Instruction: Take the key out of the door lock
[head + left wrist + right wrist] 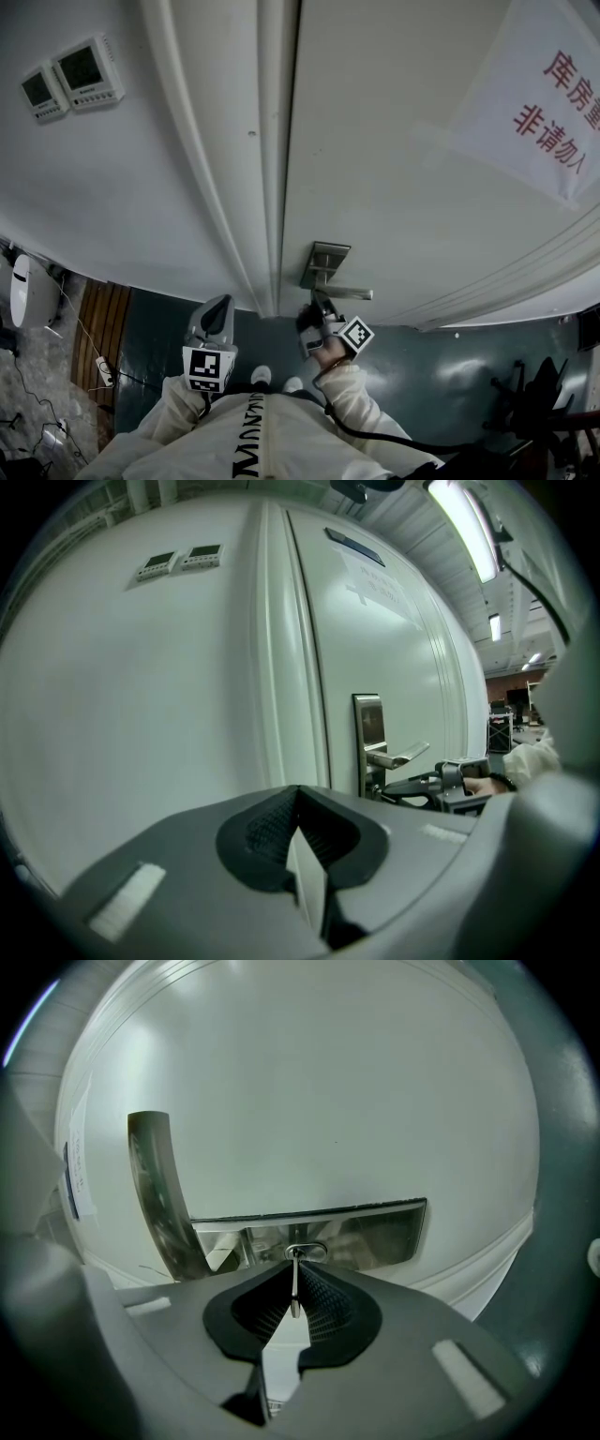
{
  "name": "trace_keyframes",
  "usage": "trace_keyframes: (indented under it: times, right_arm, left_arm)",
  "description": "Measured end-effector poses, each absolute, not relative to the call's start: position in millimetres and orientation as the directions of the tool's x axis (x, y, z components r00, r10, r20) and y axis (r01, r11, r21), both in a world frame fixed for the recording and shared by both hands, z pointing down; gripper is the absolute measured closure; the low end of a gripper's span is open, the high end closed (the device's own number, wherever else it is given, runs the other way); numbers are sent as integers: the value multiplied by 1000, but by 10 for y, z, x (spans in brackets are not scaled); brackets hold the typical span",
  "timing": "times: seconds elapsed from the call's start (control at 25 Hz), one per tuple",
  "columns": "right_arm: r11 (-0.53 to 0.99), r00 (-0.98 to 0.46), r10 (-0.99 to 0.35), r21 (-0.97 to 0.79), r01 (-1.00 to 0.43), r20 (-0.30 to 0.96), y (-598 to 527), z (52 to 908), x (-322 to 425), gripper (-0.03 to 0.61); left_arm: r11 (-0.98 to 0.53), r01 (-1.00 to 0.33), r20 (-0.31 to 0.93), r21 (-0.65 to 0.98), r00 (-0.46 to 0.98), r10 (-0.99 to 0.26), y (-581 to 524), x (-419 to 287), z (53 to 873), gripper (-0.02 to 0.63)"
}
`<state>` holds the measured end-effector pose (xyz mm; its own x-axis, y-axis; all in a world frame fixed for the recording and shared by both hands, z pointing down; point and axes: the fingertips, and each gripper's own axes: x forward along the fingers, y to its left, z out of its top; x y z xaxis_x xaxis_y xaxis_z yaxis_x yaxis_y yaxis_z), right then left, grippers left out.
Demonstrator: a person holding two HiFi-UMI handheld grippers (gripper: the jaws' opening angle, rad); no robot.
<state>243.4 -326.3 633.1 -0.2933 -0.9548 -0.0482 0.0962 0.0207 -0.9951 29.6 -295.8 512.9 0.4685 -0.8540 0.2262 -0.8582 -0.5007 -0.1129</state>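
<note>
Right gripper [295,1274]: my jaws are closed on the key [294,1290]. The key stands edge-on between the two ribbed pads [323,1302], and both pads press on its flat sides. Its far end sits in the keyhole [306,1252] of the metal lock plate [375,1230]; the key has not yet left the lock. The gripper points level, straight at the plate.

The door handle [155,1190] projects from the same plate, beside the keyhole and clear of my jaws. The plate is mounted on the white door [328,1082], near its closing edge.

Left gripper [298,797]: my jaws are closed tip to tip with nothing between them. In the head view this gripper is held low, to the left of the right gripper and apart from the door, facing the door frame [281,667].

Further out, a paper sign [548,112] with red print is fixed to the door's upper part. Two small wall controllers [73,77] are mounted on the wall left of the frame.
</note>
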Motion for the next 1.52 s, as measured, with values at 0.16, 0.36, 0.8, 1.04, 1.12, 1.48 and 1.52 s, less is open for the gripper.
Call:
trace_keyframes:
  times: [0.16,0.36,0.8,1.04,1.12,1.48,1.52]
  right_arm:
    - [19,-293,-955,-995,95,-46,-3261,6329,2439,554]
    - [1,-289,-957,-996,86,-26,-3246,6336,2438,554]
    - [-9,-267,-964,-996,85,-14,-3233,6331,2443,555]
    - [-23,-252,-968,-995,93,-1,-3220,6342,2449,555]
    - [-22,-246,-969,-995,99,-3,-3220,6329,2446,554]
    - [-18,-237,-971,-995,99,-6,-3201,6324,2443,555]
    - [-18,-236,-972,-995,99,-6,-3197,6323,2443,555]
  left_arm:
    - [-500,-858,226,-117,467,-855,-2944,278,5129,614]
    - [-499,-859,231,-119,464,-855,-2908,253,5147,614]
    - [-501,-857,226,-120,468,-854,-2893,246,5137,614]
    - [-500,-858,225,-121,467,-855,-2898,230,5132,614]
    - [-500,-858,225,-122,467,-855,-2901,228,5136,614]
    - [-504,-854,234,-124,469,-852,-2890,241,5172,614]
    - [-504,-855,233,-125,469,-852,-2892,241,5169,614]
